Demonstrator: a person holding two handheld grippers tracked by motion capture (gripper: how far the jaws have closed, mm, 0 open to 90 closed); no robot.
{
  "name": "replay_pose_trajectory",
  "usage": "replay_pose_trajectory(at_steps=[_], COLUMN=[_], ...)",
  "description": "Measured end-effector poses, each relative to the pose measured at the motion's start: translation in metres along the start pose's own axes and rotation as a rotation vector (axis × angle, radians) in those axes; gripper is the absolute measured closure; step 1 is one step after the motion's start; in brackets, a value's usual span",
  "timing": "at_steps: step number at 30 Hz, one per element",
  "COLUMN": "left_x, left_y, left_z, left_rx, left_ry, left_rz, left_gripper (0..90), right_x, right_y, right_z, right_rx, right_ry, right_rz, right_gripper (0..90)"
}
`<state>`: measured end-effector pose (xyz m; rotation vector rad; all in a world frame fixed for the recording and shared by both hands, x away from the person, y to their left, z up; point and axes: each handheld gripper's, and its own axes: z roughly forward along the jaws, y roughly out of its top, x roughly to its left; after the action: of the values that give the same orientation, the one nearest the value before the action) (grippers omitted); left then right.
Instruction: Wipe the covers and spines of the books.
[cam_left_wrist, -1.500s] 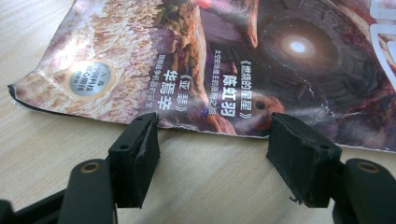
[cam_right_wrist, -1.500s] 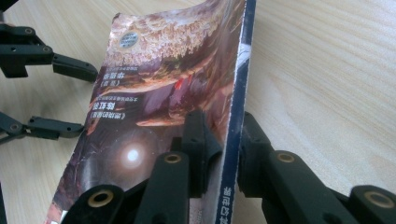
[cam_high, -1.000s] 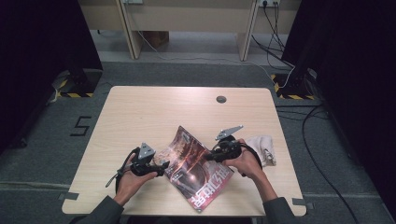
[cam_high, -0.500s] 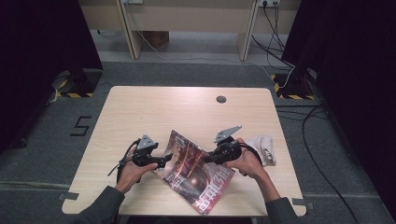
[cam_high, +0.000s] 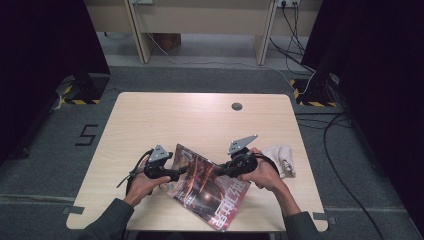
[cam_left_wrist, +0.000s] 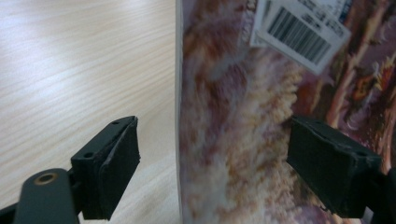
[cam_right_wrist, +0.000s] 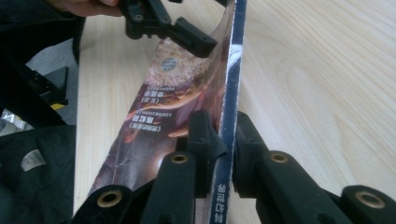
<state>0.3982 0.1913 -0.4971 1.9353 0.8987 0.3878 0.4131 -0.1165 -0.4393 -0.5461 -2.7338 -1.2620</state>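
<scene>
A glossy magazine (cam_high: 210, 195) with a dark red cover lies tilted near the table's front edge, partly raised off the wood. My right gripper (cam_high: 220, 171) is shut on its spine edge; in the right gripper view the pads (cam_right_wrist: 205, 140) pinch the thin blue-and-white edge of the magazine (cam_right_wrist: 173, 102). My left gripper (cam_high: 181, 172) is at the magazine's left side. Its jaws have just been opening, and in the left gripper view they (cam_left_wrist: 219, 154) stand wide apart. The edge of the magazine (cam_left_wrist: 233, 116) stands between them, touched by neither pad.
A crumpled white cloth (cam_high: 280, 159) lies on the table (cam_high: 175, 120) just right of my right hand. A round cable hole (cam_high: 237, 106) sits toward the far edge. Cables trail over the grey floor to the right.
The left gripper's jaws have spread apart off the magazine's edge. The right gripper keeps its grip, and both hands stay about where they were.
</scene>
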Motion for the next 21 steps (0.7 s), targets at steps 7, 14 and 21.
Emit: replay_pose_trajectory(at_steps=[7,14,21], left_x=[-0.0035,-0.0064,-0.0076], left_y=[0.0014,0.0006,-0.0037], left_z=[0.0008,-0.0018,-0.0057], left_rx=[-0.031,-0.038,-0.037], left_ry=[-0.069,-0.042,-0.020], left_rz=[0.028,0.062,0.112], left_gripper=[18.8,32.6,58.6], right_x=[0.0002,-0.0025,-0.0072], right_y=[0.0018,0.0023,0.0020], right_z=[0.0016,0.0020,0.0011], right_rx=[0.001,0.008,0.063], right_ry=[0.012,-0.011,-0.105], right_rz=[-0.013,-0.008,-0.008], right_gripper=[80.7,81.6,81.0])
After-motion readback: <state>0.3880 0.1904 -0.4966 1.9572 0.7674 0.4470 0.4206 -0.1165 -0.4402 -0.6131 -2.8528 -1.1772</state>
